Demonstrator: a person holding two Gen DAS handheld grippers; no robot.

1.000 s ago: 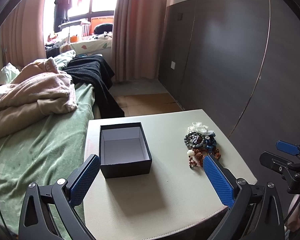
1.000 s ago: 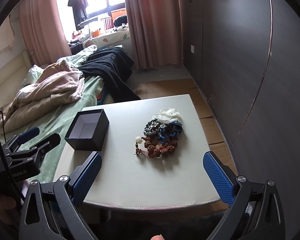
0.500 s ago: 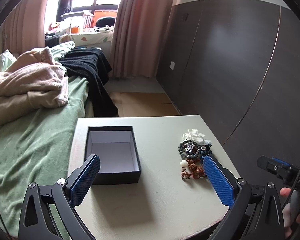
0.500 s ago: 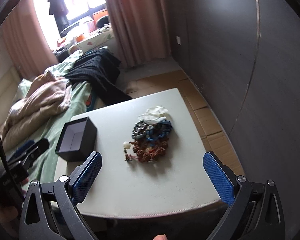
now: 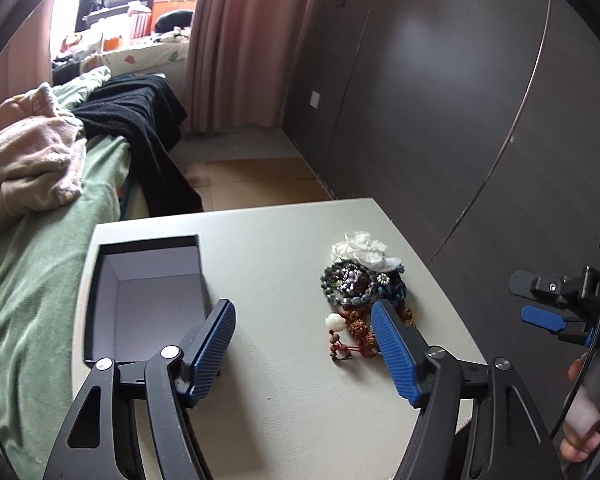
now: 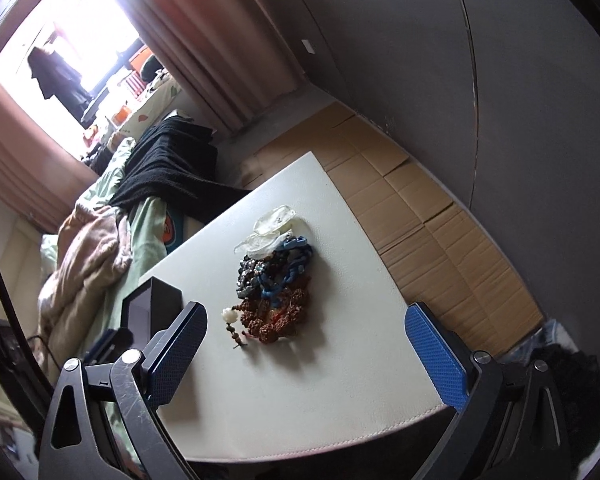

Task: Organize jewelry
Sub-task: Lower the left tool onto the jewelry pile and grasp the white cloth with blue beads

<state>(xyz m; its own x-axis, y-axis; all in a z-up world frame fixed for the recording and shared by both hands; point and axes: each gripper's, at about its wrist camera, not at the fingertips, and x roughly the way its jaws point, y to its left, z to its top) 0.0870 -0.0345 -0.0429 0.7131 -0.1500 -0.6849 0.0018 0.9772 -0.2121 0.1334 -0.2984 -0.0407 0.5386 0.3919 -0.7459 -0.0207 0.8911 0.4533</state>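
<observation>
Since a second ago, both grippers have tilted and the left gripper (image 5: 302, 344) has narrowed its spread, though its jaws remain released and hold nothing above the table (image 5: 284, 408). Its right finger (image 5: 394, 350) overlaps the near edge of the jewelry pile (image 5: 358, 292) in the left wrist view; whether it touches is unclear. The right gripper (image 6: 306, 356) hangs over the near table edge (image 6: 340, 416), jaws spread wide and empty. Ahead of it lies the jewelry pile (image 6: 276, 288): brown beads nearest with a white bead at their left, blue and grey strands behind, a clear plastic bag (image 6: 272, 224) farthest. The open black box (image 5: 148, 288) sits well apart to the left, near the bed (image 5: 32, 264). Beyond stand curtains (image 5: 236, 40) and a dark wall (image 5: 440, 92).
</observation>
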